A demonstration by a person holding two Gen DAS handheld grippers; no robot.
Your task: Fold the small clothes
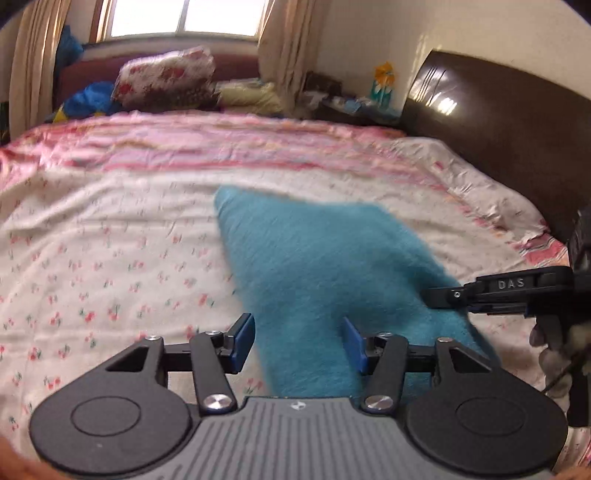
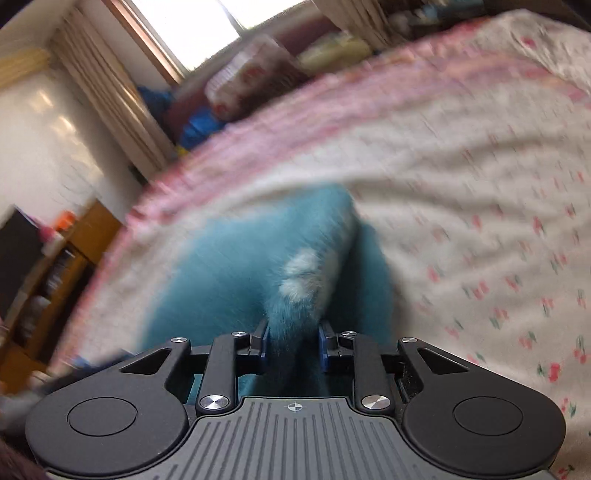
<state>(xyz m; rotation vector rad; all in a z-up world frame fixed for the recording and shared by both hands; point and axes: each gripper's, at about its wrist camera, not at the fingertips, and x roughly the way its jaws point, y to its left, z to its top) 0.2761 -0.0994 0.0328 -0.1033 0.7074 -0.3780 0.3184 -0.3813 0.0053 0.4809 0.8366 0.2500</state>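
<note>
Right tool [image 2: 293, 341] pinches the fluffy teal garment [image 2: 240, 273] above the floral bed sheet [image 2: 480, 221]; left tool [image 1: 299, 341] spread, empty. Mid-fold, I reckon; next, lay it flat.

light: blown-out window [image 1: 184, 16] | glare: headboard [image 1: 480, 110] | blur: right wrist heavy | edges: fisheye-bent

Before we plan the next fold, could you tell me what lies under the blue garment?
The blue garment lies on the floral bedsheet, which shows all around it. Whatever is directly beneath is covered. The right gripper pinches one edge.
</note>
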